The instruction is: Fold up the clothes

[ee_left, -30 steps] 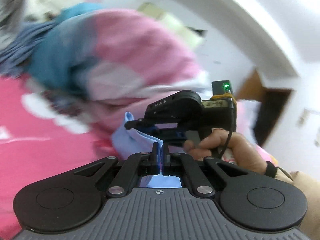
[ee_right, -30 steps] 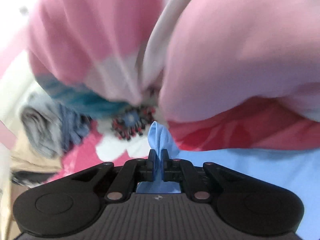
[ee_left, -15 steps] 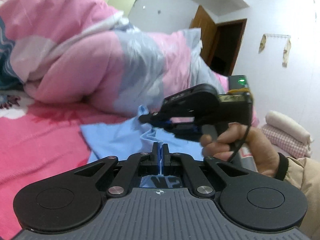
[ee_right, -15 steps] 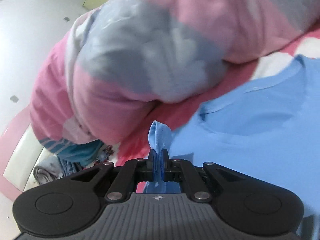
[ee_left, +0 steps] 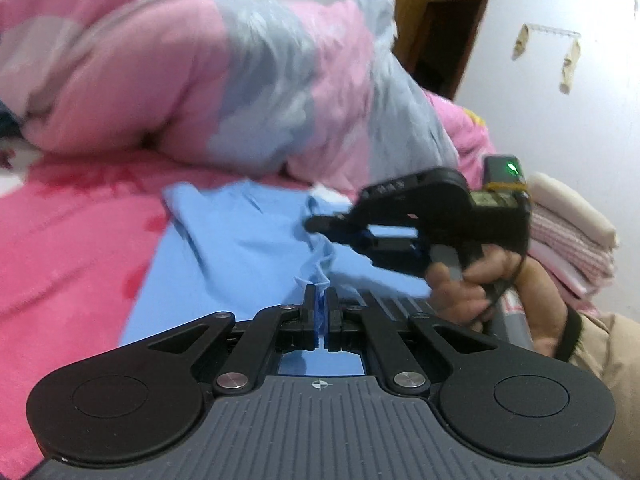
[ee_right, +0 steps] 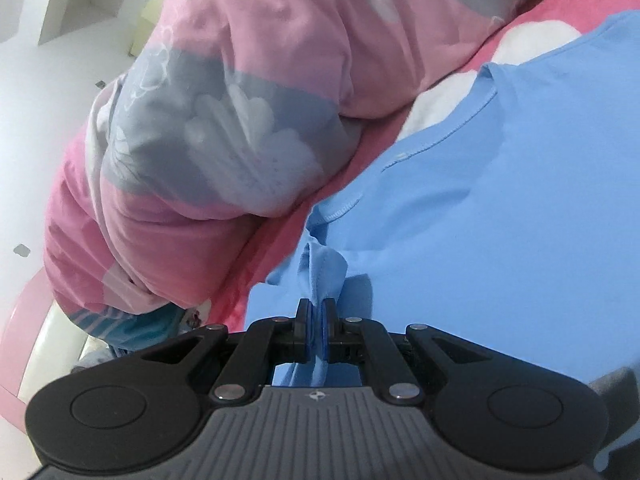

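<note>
Already both tools are clenched on cloth: the left hand-held gripper (ee_left: pixel 321 300) pinches a bunch of the blue shirt (ee_left: pixel 240 240), and the right hand-held gripper (ee_right: pixel 316 312) pinches another bunch just right of it. The shirt spreads away from both toward the far quilt (ee_left: pixel 200 80) on the bed (ee_left: pixel 60 240), seemingly mostly flat.

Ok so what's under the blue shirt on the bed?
The blue shirt lies spread on a pink bedsheet with white patches, which shows around its edges. Whatever lies beneath the shirt's middle is covered. Both grippers' fingers pinch folds of it; the pink and grey duvet sits behind.
</note>
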{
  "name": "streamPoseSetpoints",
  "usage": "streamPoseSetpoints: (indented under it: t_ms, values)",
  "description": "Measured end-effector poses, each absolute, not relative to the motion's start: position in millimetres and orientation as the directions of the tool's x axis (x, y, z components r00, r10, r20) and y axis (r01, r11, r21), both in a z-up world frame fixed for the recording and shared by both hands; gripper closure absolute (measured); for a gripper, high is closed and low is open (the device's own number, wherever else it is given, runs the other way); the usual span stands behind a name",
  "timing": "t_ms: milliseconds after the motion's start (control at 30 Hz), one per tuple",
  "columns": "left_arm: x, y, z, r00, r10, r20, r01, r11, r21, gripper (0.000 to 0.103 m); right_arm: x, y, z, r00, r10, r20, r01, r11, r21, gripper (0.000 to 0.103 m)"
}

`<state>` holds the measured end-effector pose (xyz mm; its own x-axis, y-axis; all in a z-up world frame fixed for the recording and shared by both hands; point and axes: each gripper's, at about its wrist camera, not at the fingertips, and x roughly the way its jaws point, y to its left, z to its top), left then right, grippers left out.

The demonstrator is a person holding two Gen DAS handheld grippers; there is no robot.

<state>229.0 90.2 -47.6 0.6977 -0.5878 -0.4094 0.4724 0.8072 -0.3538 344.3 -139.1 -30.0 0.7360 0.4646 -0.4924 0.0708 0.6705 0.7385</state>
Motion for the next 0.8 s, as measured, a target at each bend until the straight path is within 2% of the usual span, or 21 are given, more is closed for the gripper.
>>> streamPoseSetpoints:
  t_ms: [167,233,333,467,567,667,800]
  values:
    - [225,105,-42,0.686,-0.613,-0.392,0.474,0.785,-0.399,0.099,342,-147,-44,0.688,0.475,-0.548,0.166,0.633,0.756,0.093]
    - [223,114,-38,0.694,-0.613,-0.377,0.474,0.784,-0.4,0.098,337,-149,-42,0.679,0.491,-0.545,0.169,0.618,0.768,0.078]
    - [222,123,-35,0.716,-0.572,-0.4,0.455,0.817,-0.354,0.098,325,-146,-35,0.665,0.492,-0.563,0.145,0.654,0.743,0.068]
    - [218,123,-36,0.708,-0.519,-0.48,0.461,0.853,-0.243,0.096,317,-137,-29,0.636,0.482,-0.602,0.125,0.706,0.697,0.067]
    - [211,114,-42,0.73,-0.43,-0.531,0.458,0.885,-0.087,0.094,315,-132,-27,0.626,0.48,-0.614,0.11,0.726,0.679,0.067]
    - [209,102,-51,0.764,-0.32,-0.56,0.427,0.902,0.067,0.093,313,-130,-27,0.621,0.482,-0.618,0.102,0.732,0.673,0.067]
    - [212,89,-60,0.776,-0.261,-0.575,0.42,0.893,0.162,0.093,312,-130,-26,0.614,0.493,-0.617,0.093,0.731,0.676,0.067]
